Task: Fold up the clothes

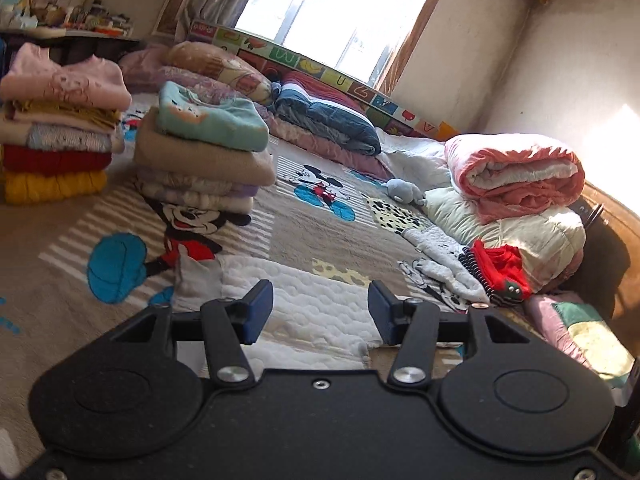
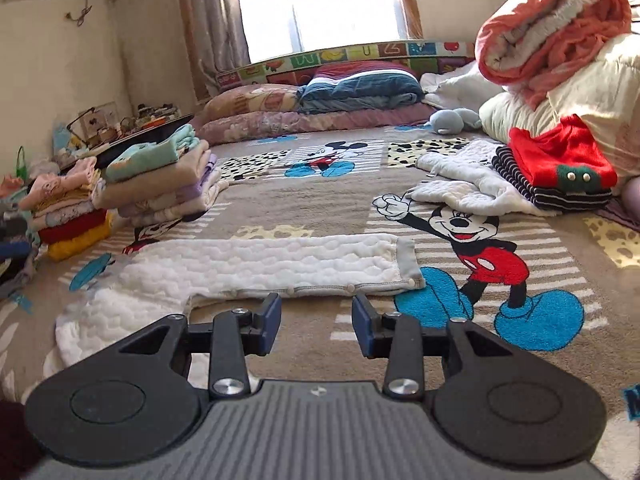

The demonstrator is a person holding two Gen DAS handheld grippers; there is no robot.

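The right gripper (image 2: pixel 316 326) hangs low over the Mickey Mouse blanket (image 2: pixel 500 364) on the bed. Its jaws are wide apart and hold nothing. Just past them lies the white quilted baby garment (image 2: pixel 264 266), flat on the blanket. It is long and thin, and its long way runs side to side across the jaws, not away from them. The snap-button edge (image 2: pixel 320 289) is the side closest to the jaws. The grey cuff end (image 2: pixel 408 258) sits a little to the right of the jaws. The wider end spreads out to the left.

The left gripper (image 1: pixel 320 310) has wide, empty jaws too. The same garment (image 1: pixel 320 300) lies right under and just past them.

I think both grippers are near it, one for each end, so the next fold may bring one end over the other.

Beyond the garment, to its left, stand two stacks of folded clothes (image 2: pixel 160 176). To its far right lies a small pile of unfolded clothes (image 2: pixel 560 168) with a red top, beside the rolled pink quilt (image 2: pixel 552 20).
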